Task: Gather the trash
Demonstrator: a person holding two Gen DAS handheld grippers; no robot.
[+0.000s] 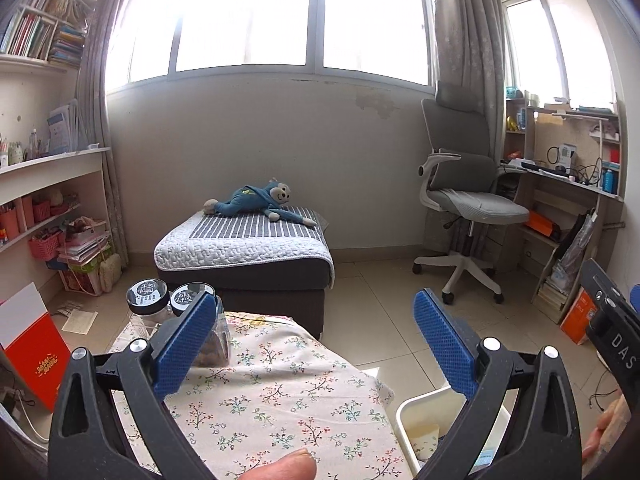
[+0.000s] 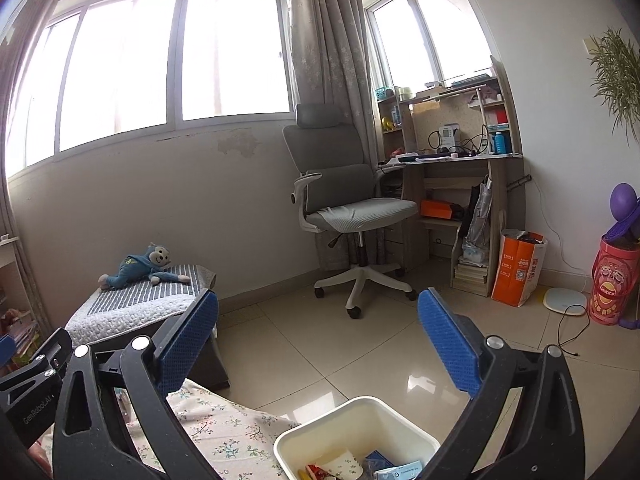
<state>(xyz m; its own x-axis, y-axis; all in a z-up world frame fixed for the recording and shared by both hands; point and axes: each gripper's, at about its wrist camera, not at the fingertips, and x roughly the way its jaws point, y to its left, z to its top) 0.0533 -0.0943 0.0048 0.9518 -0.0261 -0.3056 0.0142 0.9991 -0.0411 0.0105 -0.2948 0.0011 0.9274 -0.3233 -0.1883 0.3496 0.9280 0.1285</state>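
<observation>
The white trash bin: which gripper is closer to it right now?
Right. The right gripper hangs open almost directly above the white trash bin; the left gripper, also open, is over the floral tablecloth, with the bin off to its right.

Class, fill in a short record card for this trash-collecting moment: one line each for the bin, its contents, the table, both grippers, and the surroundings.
Bin: white plastic bin on the tiled floor beside the table
Contents: a paper cup and mixed wrappers
Table: floral tablecloth, two black-lidded jars at its far left corner
Left gripper: open, holding nothing
Right gripper: open, holding nothing, above the bin
Surroundings: toy monkey on an ottoman, grey office chair
</observation>
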